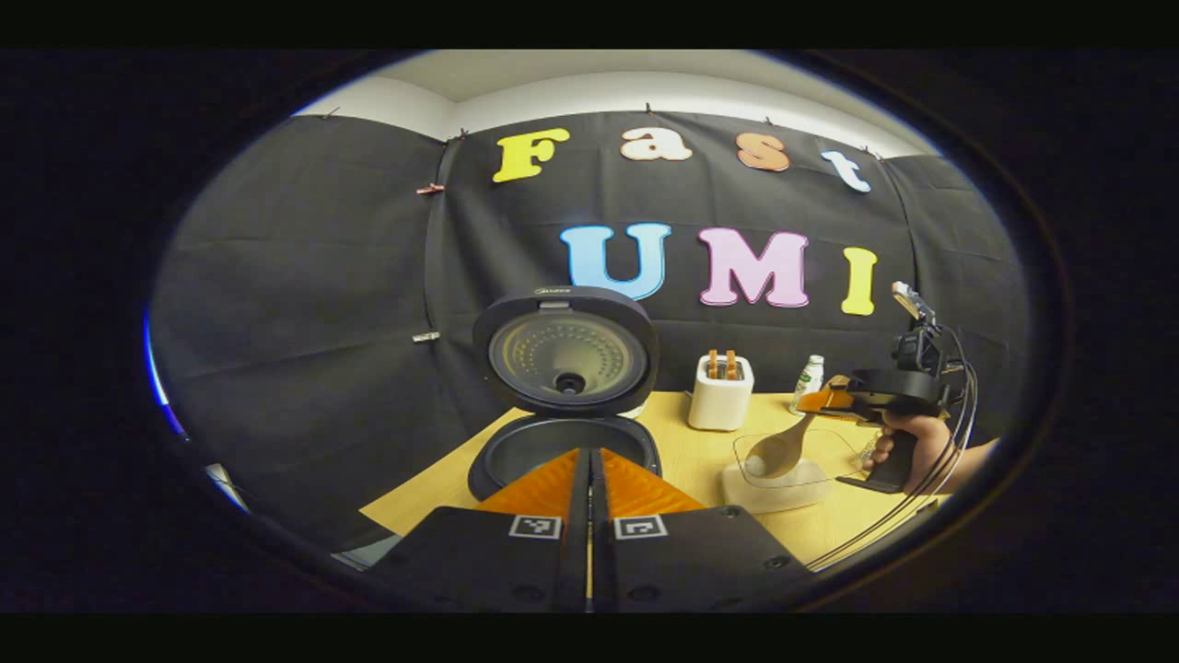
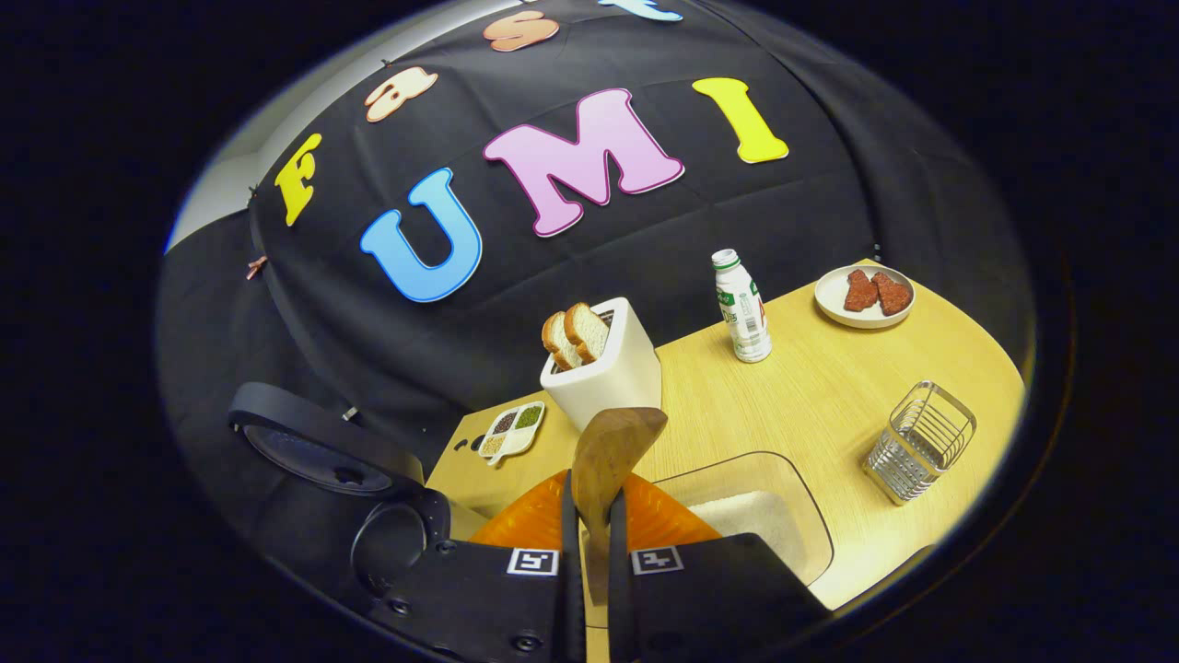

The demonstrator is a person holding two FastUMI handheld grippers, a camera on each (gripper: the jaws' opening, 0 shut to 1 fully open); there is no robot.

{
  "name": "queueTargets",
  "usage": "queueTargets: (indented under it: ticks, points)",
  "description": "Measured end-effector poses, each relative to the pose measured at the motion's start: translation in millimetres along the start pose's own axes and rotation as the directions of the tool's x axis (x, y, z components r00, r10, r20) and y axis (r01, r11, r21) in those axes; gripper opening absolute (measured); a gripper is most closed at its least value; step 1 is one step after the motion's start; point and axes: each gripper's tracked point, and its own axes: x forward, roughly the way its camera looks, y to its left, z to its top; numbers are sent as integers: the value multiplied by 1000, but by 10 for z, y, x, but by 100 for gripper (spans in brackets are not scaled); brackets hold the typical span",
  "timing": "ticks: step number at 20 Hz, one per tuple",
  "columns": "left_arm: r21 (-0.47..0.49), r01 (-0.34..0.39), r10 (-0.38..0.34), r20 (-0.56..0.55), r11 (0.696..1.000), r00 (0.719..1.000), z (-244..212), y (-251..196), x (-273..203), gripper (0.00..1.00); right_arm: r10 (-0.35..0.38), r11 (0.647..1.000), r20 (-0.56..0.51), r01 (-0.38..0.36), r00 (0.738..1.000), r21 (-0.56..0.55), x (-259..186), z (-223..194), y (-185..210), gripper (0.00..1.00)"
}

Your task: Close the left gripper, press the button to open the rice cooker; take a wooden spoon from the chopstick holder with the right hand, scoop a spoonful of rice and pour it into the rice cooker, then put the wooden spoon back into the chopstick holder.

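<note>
**Cooker open, spoon over the rice**

In the left gripper view we found the cooker [image 1: 564, 442] at the left of the table [image 1: 682, 451], its lid [image 1: 566, 350] standing upright and the pot bare inside. Our left gripper [image 1: 589, 460] hung just before the cooker's rim, its fingers pressed together with nothing between them. To the right stood the toaster [image 1: 720, 394], then a bottle [image 1: 809, 382]. Farther right, a hand [image 1: 912, 442] held the right gripper [image 1: 829, 401], which gripped the spoon [image 1: 781, 449]; its bowl hung down inside the clear rice box [image 1: 783, 474].

In the right gripper view the cooker [image 2: 387, 543] lay at the lower left, with a small sectioned dish [image 2: 512, 430] beyond it. Our right gripper [image 2: 594, 516] was clamped on the spoon [image 2: 612, 451], whose bowl rose ahead of the fingers. Behind it stood the toaster [image 2: 603, 373] holding two bread slices. The rice box [image 2: 764, 516] sat just right of the fingers. Farther right we saw the bottle [image 2: 742, 308], a plate [image 2: 864, 296] and the wire holder [image 2: 921, 440], well apart from the spoon.
</note>
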Motion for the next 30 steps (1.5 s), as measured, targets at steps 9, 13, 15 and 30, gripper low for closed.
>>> queueTargets:
  ticks: [9,13,15,30]
  points:
    - [-7,-5,5,20,1000,1000,52,-24,-44,8,120,991,0,-119,993,-56,-80,109,628,14]
    - [-10,-25,25,30,1000,999,80,59,-78,9,193,978,-44,-196,980,-68,-57,11,1090,14]
    - [-11,-41,42,34,999,999,105,116,-85,9,229,970,-55,-233,972,-74,-60,-25,1335,14]
    - [-39,-131,133,62,991,989,169,463,-118,9,442,783,-152,-463,884,-416,-159,-638,2594,14]
